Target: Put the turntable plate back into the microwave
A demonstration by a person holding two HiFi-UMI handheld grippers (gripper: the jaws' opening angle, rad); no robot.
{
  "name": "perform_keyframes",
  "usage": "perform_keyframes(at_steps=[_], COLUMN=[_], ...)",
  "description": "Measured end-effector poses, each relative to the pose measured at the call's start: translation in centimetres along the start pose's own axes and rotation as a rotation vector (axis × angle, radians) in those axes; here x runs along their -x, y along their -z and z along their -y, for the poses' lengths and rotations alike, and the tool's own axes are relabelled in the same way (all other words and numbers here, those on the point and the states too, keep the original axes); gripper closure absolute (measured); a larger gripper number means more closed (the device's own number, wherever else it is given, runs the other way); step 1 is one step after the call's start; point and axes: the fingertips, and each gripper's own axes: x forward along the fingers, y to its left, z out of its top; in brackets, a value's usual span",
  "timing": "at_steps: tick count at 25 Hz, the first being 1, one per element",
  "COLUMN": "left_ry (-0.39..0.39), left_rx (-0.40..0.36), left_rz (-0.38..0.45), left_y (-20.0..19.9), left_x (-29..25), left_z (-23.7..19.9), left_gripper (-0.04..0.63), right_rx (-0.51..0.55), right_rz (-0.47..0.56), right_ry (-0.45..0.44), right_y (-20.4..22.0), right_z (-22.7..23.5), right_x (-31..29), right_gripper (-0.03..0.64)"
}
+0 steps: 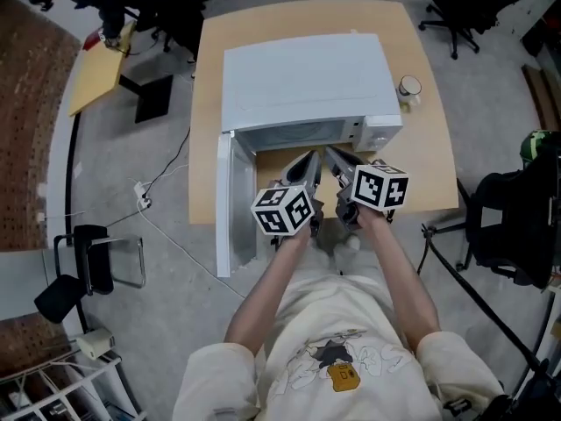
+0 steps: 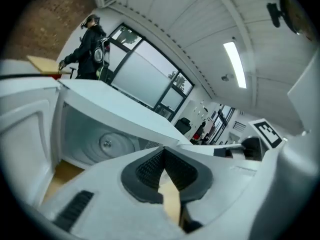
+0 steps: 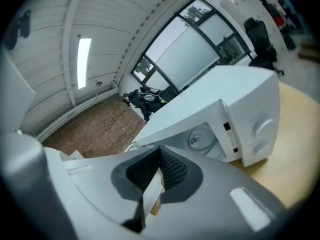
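The white microwave [image 1: 302, 86] stands on the wooden table [image 1: 429, 147] with its door [image 1: 235, 204] swung open to the left. Inside the cavity shows the round glass turntable plate [image 2: 107, 144], which the right gripper view also catches [image 3: 204, 136]. In the head view both grippers are held side by side just in front of the opening, and both point into it. My left gripper [image 1: 308, 160] is shut with nothing between its dark pads [image 2: 150, 169]. My right gripper [image 1: 331, 154] is shut too, and its pads [image 3: 172, 169] hold nothing.
A white cup [image 1: 409, 87] sits on the table to the right of the microwave. Office chairs [image 1: 465, 3] stand behind the table, and a cable [image 1: 166, 226] runs across the floor at the left. A person [image 2: 90, 49] stands far behind.
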Motion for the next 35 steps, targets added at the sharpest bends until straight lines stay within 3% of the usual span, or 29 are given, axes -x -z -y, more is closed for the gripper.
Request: perform_keyframes(at_steps=[7,13,16,35], left_ry=[-0.023,-0.037,-0.036,-0.033], left_rx=[-0.217,-0.246,-0.258,-0.231], left_rz=[0.007,-0.021,-0.042,-0.104], left_y=[1.6,4.1,5.0,6.6], left_x=[4.1,5.8,6.3,7.4], left_z=[4.6,4.9,4.7,3.1], left_gripper=[0.599,0.598,0.597,0.597], right_rx=[0.187,0.309,0.362,0.382], right_rz=[0.109,0.106,0.097,0.064], right_ry=[0.131,0.230,0.237,0.247], right_y=[0.8,3.9,4.8,6.8], right_z=[-1.5,0.0,-0.6,-2.2], right_x=[6.0,7.8,7.8,7.1], right_gripper=[0.612,0.612,0.612,0.612])
